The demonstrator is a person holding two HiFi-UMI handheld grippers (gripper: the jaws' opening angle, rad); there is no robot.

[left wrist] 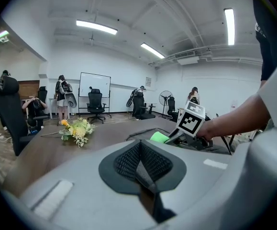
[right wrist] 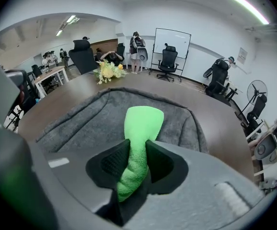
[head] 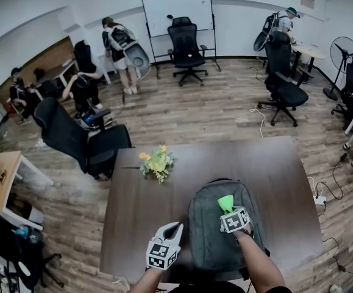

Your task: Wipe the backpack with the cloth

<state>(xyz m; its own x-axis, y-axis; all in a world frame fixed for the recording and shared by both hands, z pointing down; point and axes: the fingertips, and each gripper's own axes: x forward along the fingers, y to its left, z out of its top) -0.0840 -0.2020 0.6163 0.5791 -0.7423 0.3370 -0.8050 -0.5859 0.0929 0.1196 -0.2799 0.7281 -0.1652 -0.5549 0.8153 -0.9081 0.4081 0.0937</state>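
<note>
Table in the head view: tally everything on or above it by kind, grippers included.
Backpack: 1
Green cloth: 1
Flower bunch: 1
Grippers: 2, the left gripper shut and empty, the right gripper shut on the cloth
Total: 5

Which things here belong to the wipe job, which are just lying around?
Job: grey fabric backpack; bright green cloth pinched in right tool.
Lying about: yellow-green flower bunch on brown table; black office chairs; whiteboard; floor fan; left tool, shut, empty.
</note>
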